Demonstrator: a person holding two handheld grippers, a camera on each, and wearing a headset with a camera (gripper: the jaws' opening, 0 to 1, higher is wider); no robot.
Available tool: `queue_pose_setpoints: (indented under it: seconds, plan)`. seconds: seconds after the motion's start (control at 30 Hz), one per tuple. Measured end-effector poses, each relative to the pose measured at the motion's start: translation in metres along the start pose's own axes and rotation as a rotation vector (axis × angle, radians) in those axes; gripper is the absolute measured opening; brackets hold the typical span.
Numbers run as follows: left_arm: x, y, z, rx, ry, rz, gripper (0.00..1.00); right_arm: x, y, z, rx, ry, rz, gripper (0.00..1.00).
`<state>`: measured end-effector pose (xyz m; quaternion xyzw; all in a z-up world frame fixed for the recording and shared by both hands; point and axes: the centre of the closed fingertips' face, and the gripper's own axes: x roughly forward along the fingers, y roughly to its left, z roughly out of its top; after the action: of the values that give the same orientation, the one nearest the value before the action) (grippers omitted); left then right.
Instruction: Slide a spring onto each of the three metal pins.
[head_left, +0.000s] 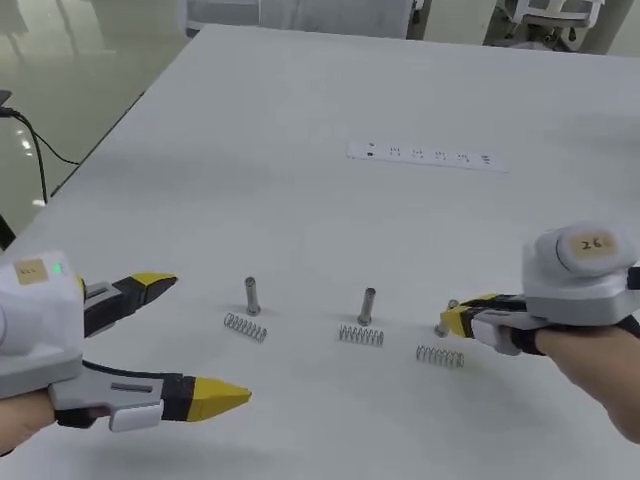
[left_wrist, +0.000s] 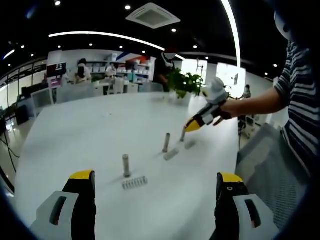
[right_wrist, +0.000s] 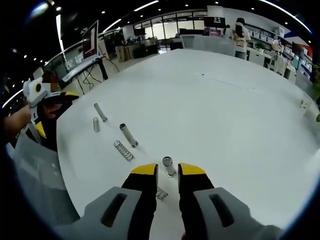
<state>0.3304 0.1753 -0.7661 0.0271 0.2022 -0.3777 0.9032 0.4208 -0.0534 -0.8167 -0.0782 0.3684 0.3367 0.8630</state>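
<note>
I am holding the left gripper (head_left: 188, 341) low at the near left of the white table (head_left: 300, 220). Its yellow-tipped jaws are spreading wide with nothing between them, and they are pointing right toward the row of parts.

The left pin (head_left: 251, 296) is standing upright. The left spring (head_left: 245, 327) is lying flat just beside it on the near side, not on the pin. In the left gripper view this pair is sitting ahead of my open jaws, well apart from the tips.

The middle pin (head_left: 367, 305) is also standing upright and bare. The middle spring (head_left: 361, 335) is lying flat just near of it.

Far behind them, a white power strip (head_left: 425, 155) is lying flat on the table.

The right pin (right_wrist: 168, 165) is standing at the tips of my right gripper (head_left: 450, 322), which is coming in from the right. In the right gripper view its jaws are sitting a slim gap apart, one on each side of the pin. I cannot tell whether they are pinching it or only flanking it.

The right spring (head_left: 440, 356) is lying flat on the table just near of those tips. It is not on the pin.
</note>
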Motion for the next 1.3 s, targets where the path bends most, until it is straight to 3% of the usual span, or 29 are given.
queue_pose_setpoints:
  seconds: [0.47, 0.67, 0.83, 1.2, 1.3]
  plan:
    - [0.000, -0.001, -0.002, -0.003, 0.001, -0.001, 0.98, -0.008, 0.008, -0.008, -0.067, 0.037, 0.055, 0.14]
    - [-0.001, 0.001, -0.003, -0.005, 0.003, 0.004, 0.98, -0.007, 0.013, -0.013, -0.165, 0.079, 0.078, 0.14]
    - [-0.003, 0.002, -0.003, -0.006, 0.003, 0.007, 0.98, -0.005, 0.025, -0.016, -0.215, 0.099, 0.144, 0.15]
    - [-0.005, 0.003, -0.005, -0.008, 0.007, 0.010, 0.98, 0.000, 0.027, -0.036, -0.426, 0.209, 0.193, 0.17]
    - [-0.006, 0.004, -0.005, -0.007, 0.009, 0.014, 0.98, 0.002, 0.030, -0.040, -0.451, 0.216, 0.212, 0.18]
